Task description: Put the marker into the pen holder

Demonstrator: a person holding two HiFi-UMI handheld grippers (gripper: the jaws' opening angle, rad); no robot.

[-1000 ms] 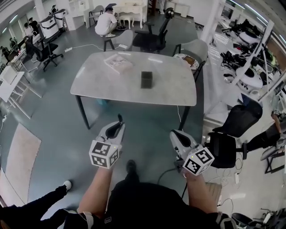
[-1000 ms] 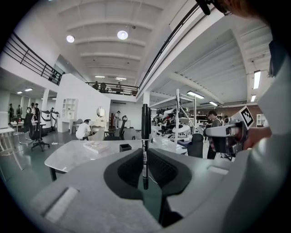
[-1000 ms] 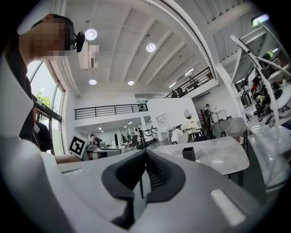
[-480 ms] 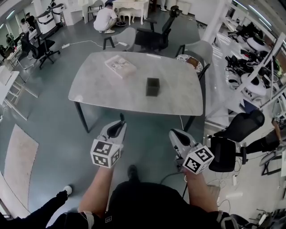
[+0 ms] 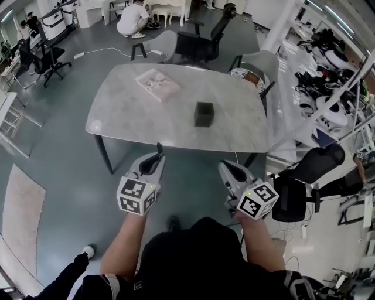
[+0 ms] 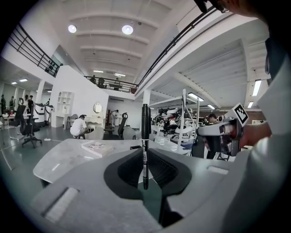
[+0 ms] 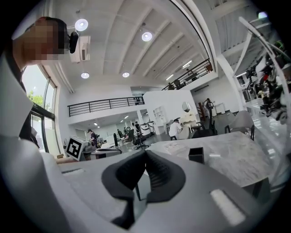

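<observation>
A black marker point(image 6: 145, 136) stands upright between the jaws of my left gripper point(image 6: 144, 157), which is shut on it. In the head view its tip point(image 5: 158, 149) pokes out ahead of the left gripper point(image 5: 153, 162), short of the table's near edge. The pen holder point(image 5: 203, 114), a small black open box, stands on the grey table point(image 5: 129, 120) right of centre. It also shows in the right gripper view as the pen holder point(image 7: 196, 154). My right gripper point(image 5: 226, 169) is held beside the left one, off the table. The right gripper point(image 7: 144, 154) is shut with nothing in it.
A pale book point(image 5: 157, 85) lies on the table's far left part. Office chairs point(image 5: 199, 41) stand behind the table and a black chair point(image 5: 304, 170) at the right. Racks with equipment point(image 5: 334, 58) line the right side. A person point(image 5: 132, 17) crouches far back.
The table has come nearer in the head view and sits lower in the frame. Both grippers stay side by side in front of the body, the marker still held.
</observation>
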